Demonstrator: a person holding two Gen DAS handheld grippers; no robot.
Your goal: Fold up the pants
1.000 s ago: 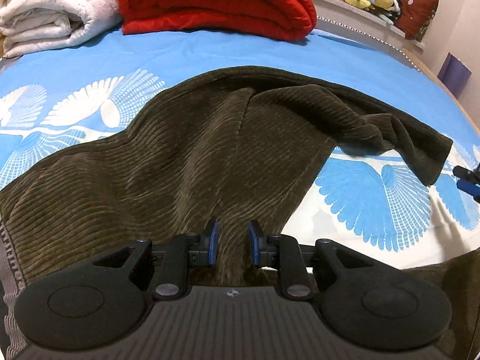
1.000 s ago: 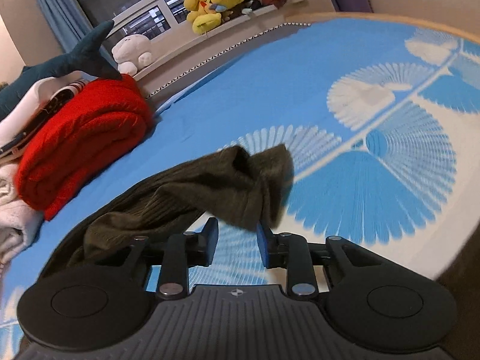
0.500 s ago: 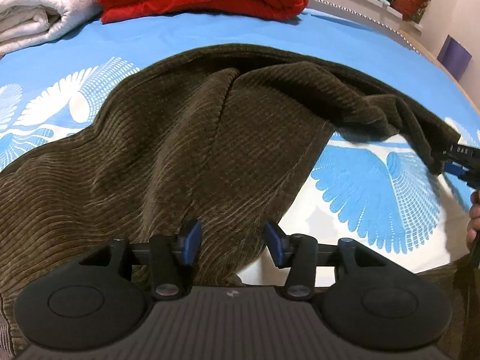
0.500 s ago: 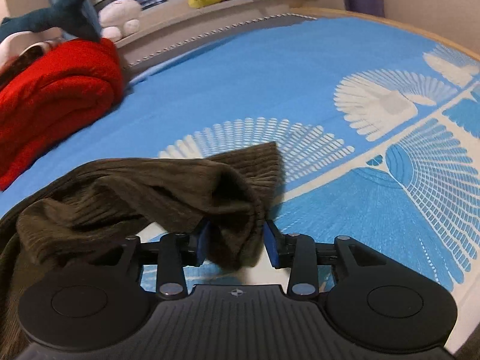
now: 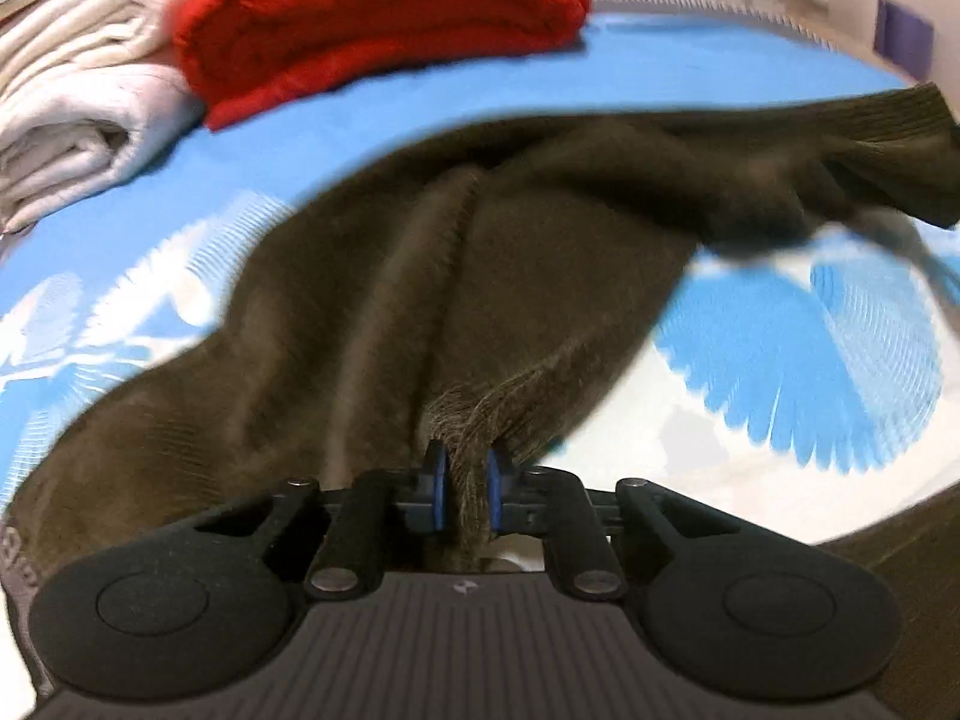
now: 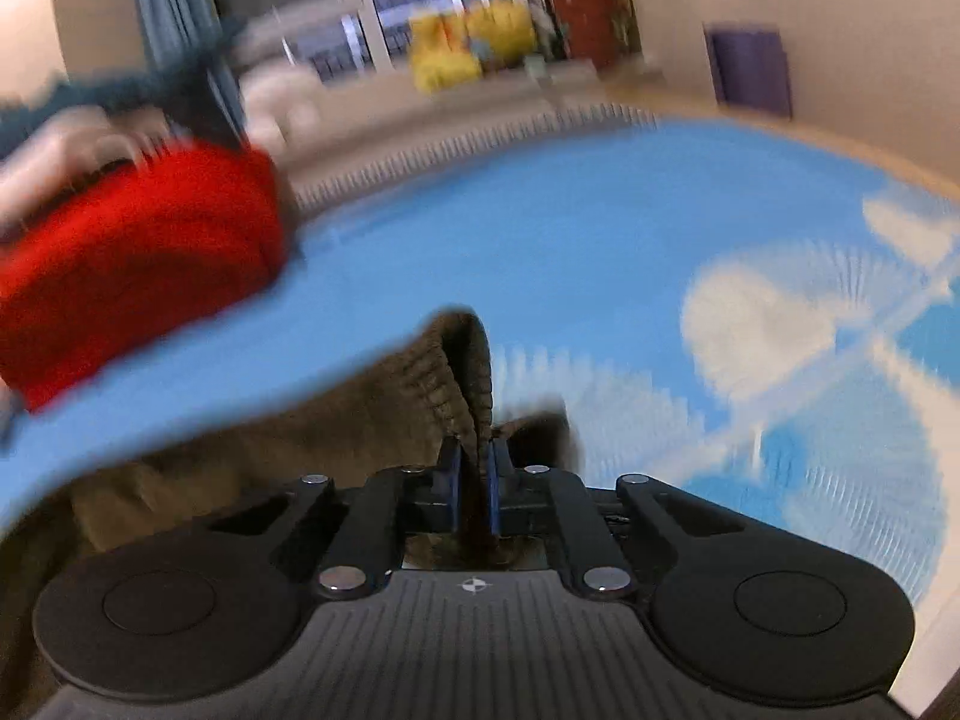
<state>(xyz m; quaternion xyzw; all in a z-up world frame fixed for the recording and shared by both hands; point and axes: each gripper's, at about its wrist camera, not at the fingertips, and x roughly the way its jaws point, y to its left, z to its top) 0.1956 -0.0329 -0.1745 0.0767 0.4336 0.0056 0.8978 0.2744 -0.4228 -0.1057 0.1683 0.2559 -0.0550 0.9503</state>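
Note:
Dark olive corduroy pants [image 5: 420, 276] lie spread on a blue and white bed sheet [image 5: 690, 90]. In the left wrist view, my left gripper [image 5: 462, 480] is closing its jaws on a bunched fold at the near edge of the cloth, and the blue pads press on it. The far leg end [image 5: 870, 144] is lifted off the sheet at the right. In the right wrist view, my right gripper [image 6: 474, 474] is closing on a ridge of the pants [image 6: 420, 378] at that leg end, with fabric pinched between the pads. Both views are blurred.
A folded red blanket [image 5: 384, 18] and white bedding [image 5: 78, 90] lie at the far side of the bed. The red blanket [image 6: 138, 258] also shows at left in the right wrist view. Plush toys [image 6: 468, 42] sit on a sill under the window. A purple object [image 6: 750, 69] leans on the wall.
Both grippers opened, moved onto the cloth, then closed on it. The right one has lifted the leg end off the sheet and its view has swung up toward the window.

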